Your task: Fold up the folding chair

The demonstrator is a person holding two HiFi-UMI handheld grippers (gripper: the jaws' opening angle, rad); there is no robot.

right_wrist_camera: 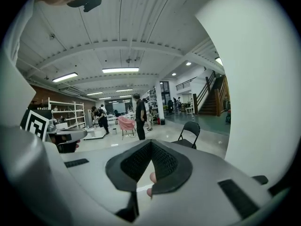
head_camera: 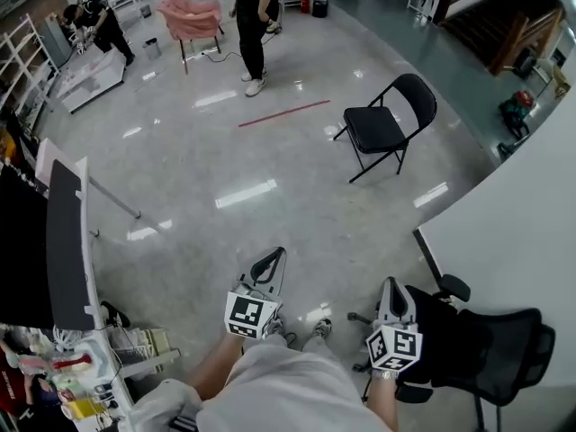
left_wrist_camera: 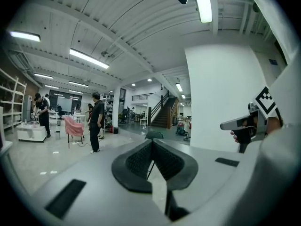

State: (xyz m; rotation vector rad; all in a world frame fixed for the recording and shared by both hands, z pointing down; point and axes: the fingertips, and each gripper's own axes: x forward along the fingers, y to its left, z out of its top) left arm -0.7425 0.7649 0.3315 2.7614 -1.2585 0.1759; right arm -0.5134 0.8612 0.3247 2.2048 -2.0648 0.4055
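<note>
Head view is showing the folding chair (head_camera: 385, 126) standing open on the glossy floor (head_camera: 225, 196), well apart from the person and ahead to the right, near the white partition (head_camera: 513, 214). Both tools are being carried low in front of the person's body. The left gripper (head_camera: 273, 259) is sitting with its jaws pressed fully together and nothing between them. The right gripper (head_camera: 391, 286) is showing the same in its own view: dark ribbed pads meeting at the tips, clamping nothing.

That posture is probably a carrying one. With the chair out of reach there is nothing to grasp, so closed jaws pointing roughly forward are simply keeping the 2 tools compact during an approach. Folding is not yet under way.

The chair is resting on its thin black legs with the seat spread flat. Its backrest is rising at the far right side, while the seat's front edge is facing left and slightly toward the person. In its present state the long axis is running from the feet up to the top of the backrest, leaning a little backward. The right gripper view is catching it side-on, backrest to the right.

A black office chair (head_camera: 481, 340) is standing just beside the right gripper, against the partition, and it could be crowding that arm's path.
</note>
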